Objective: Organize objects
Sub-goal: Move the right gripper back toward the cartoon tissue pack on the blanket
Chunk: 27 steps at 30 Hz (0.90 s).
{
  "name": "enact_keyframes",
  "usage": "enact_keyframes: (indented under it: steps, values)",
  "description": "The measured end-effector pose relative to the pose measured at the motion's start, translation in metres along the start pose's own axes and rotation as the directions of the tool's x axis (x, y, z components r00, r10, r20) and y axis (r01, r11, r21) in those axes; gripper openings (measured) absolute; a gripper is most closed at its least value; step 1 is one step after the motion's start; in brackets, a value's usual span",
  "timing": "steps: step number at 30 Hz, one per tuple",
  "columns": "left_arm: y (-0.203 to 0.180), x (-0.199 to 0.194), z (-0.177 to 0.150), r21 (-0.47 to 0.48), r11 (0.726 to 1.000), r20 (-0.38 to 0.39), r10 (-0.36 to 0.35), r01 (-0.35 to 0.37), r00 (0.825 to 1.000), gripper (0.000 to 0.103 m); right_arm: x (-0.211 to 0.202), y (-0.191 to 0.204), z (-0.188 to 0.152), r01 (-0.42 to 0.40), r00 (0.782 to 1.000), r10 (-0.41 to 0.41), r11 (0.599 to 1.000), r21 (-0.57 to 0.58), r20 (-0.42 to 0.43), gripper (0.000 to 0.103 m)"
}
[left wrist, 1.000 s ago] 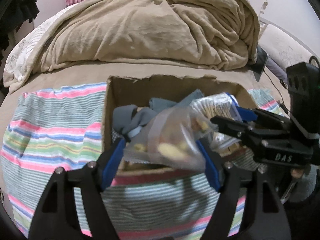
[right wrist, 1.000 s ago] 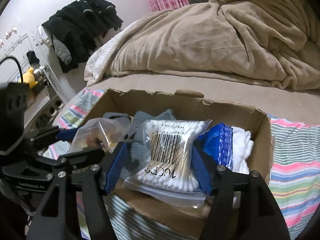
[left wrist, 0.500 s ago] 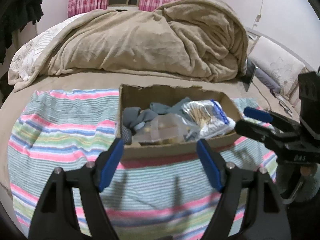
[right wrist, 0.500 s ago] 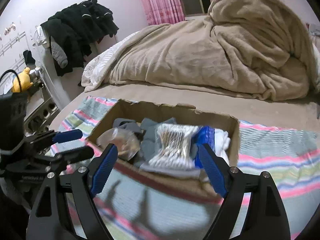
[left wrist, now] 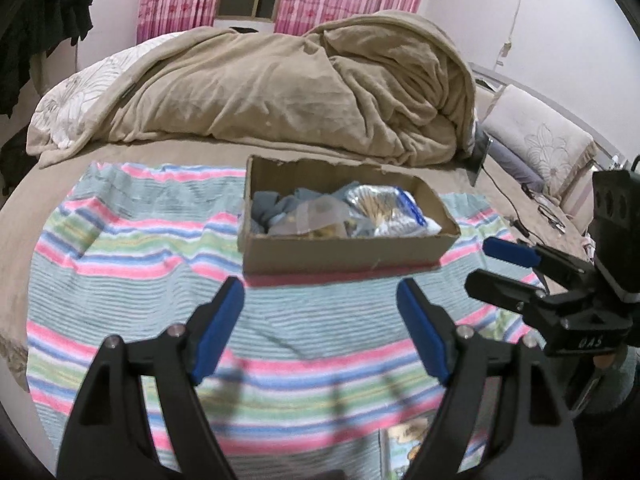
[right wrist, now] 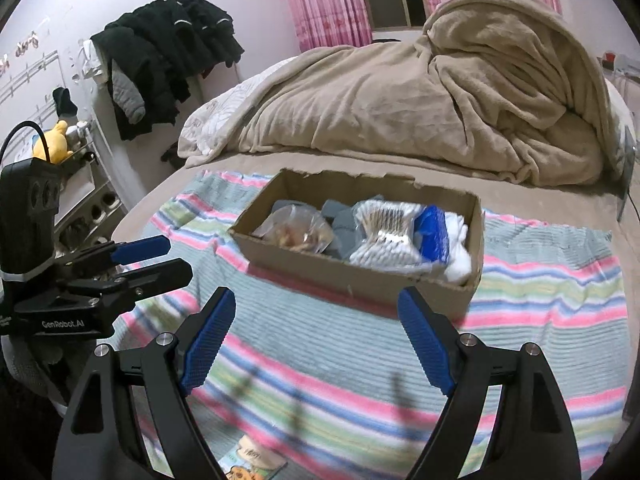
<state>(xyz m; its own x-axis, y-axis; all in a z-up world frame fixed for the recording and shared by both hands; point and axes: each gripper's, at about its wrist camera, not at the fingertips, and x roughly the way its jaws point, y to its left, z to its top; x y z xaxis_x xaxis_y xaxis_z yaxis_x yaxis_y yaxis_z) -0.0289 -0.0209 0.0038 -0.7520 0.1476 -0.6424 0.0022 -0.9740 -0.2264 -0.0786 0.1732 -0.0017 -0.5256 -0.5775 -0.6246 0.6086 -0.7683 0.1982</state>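
A cardboard box [left wrist: 340, 254] [right wrist: 360, 280] sits on a striped towel [left wrist: 132, 264] [right wrist: 540, 280] on the bed. In it lie a clear bag of snacks [left wrist: 320, 220] [right wrist: 298, 230], a pack of cotton swabs [left wrist: 386, 208] [right wrist: 386, 232], grey cloth [left wrist: 268, 208] [right wrist: 342, 220], a blue item [right wrist: 432, 232] and white cloth [right wrist: 458, 248]. My left gripper [left wrist: 320, 328] is open and empty, well in front of the box; it also shows in the right wrist view [right wrist: 156, 258]. My right gripper [right wrist: 316, 336] is open and empty, also back from the box; it shows in the left wrist view [left wrist: 500, 268].
A bunched tan blanket [left wrist: 300, 88] [right wrist: 460, 100] lies behind the box. A printed packet [left wrist: 408, 440] [right wrist: 252, 460] lies on the towel's near edge. Dark clothes [right wrist: 160, 64] hang at the left wall. A pillow [left wrist: 536, 148] and cables lie to the right.
Both grippers let go of their bags, the snack bag and the swab pack, leaving them in the box, and pulled back and up away from it.
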Motion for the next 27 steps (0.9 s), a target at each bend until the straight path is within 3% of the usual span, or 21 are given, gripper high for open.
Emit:
enact_keyframes:
  steps: [11,20,27]
  values:
    - [-0.006,-0.028,-0.036,0.001,1.0,0.015,-0.008,0.008,1.0,0.08,-0.012,0.021,-0.041,0.01,0.999,-0.01,1.0,0.011,-0.047,0.086]
    - [-0.003,-0.043,-0.073,-0.006,1.0,0.004,-0.013,0.013,1.0,0.08,0.0,0.046,-0.095,0.009,0.988,-0.009,1.0,-0.002,-0.153,0.086]
    - [0.011,-0.054,-0.094,-0.039,0.999,-0.01,-0.009,0.009,1.0,0.08,0.022,0.06,-0.124,0.014,0.967,-0.013,1.0,0.004,-0.253,0.086]
